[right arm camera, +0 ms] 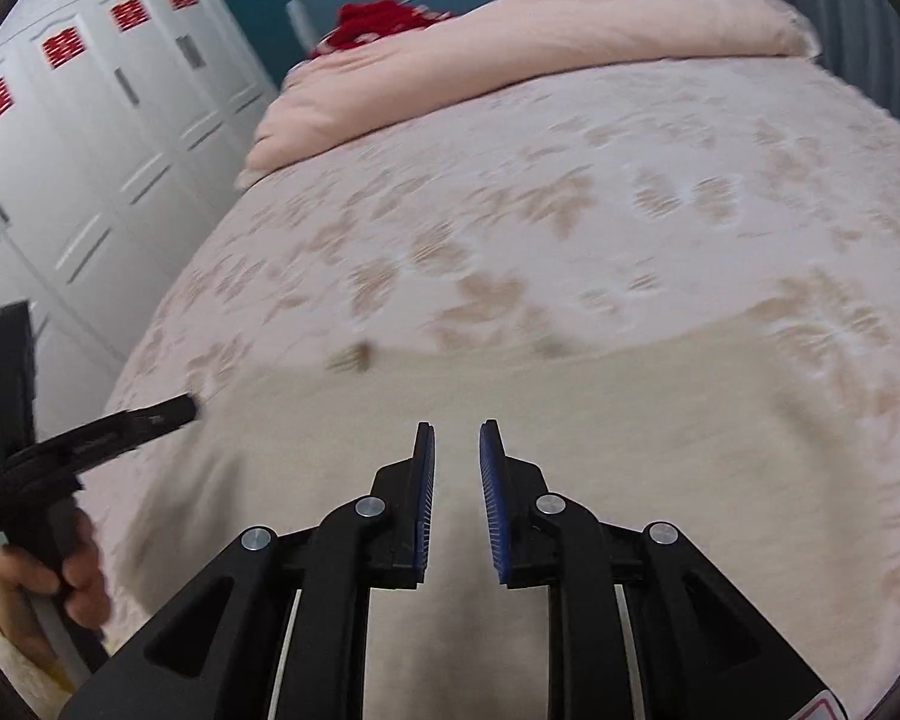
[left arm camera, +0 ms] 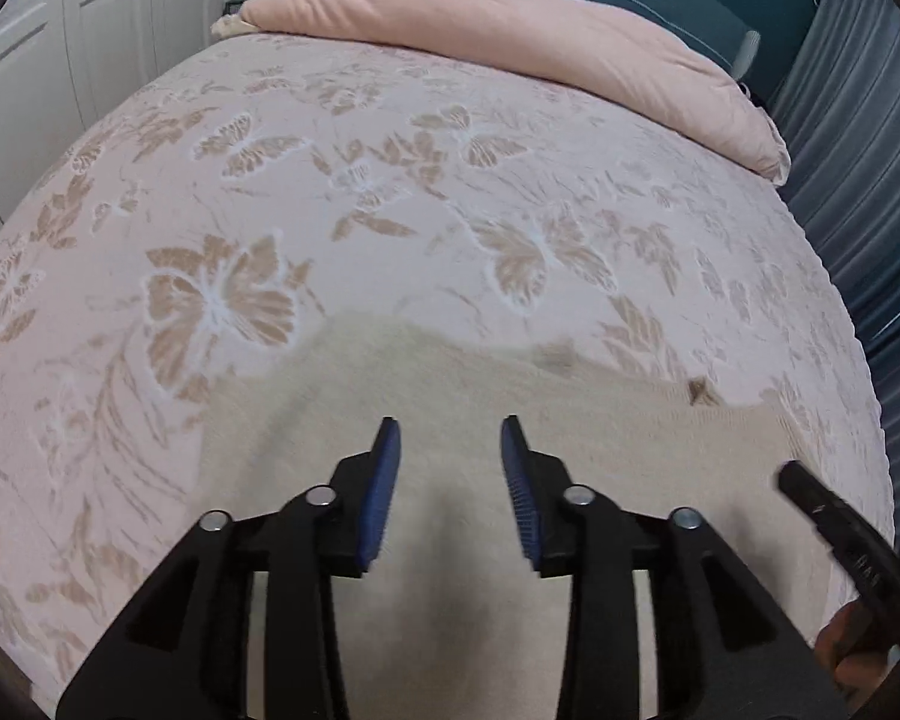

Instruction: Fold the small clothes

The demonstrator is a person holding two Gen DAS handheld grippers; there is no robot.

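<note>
A cream knit garment (left arm camera: pixel 462 480), soft and fuzzy, lies spread flat on the pink bedspread with tan butterfly and leaf pattern (left arm camera: pixel 342 192) — at the near edge of the bed, closest to both cameras. Its far edge runs across the bedspread, with two small brown marks (left arm camera: pixel 699 390) along that edge; what they are is too blurred to tell.

Left gripper (left arm camera: pixel 450 426), black with blue ribbed pads, hovers over the cream garment, jaws spread with a clear gap, nothing between them, no cloth pinched. In the right wrist view the same gripper (right arm camera: pixel 186 405) shows at the left side of the garment, held by a hand (right arm camera: pixel 42 576) with a fluffy cream sleeve cuff (right arm camera: pixel 6 660).

Right gripper (right arm camera: pixel 455 426), same black and blue build, sits over the garment's near middle — jaws slightly apart, narrower gap than the left, empty, pads not pressing on anything. The right wrist view is motion-blurred. In the left wrist view one finger of the right gripper (left arm camera: pixel 810 492) pokes in at the garment's right side.

Beyond the garment, at the far end of the bed, a plain pink folded duvet (left arm camera: pixel 510 30) lies across, with a red patterned fabric (right arm camera: pixel 384 18) just behind it. White panelled wardrobe doors with red decals (right arm camera: pixel 90 90) stand left of the bed, and blue-grey curtains (left arm camera: pixel 858 120) hang to its right.
</note>
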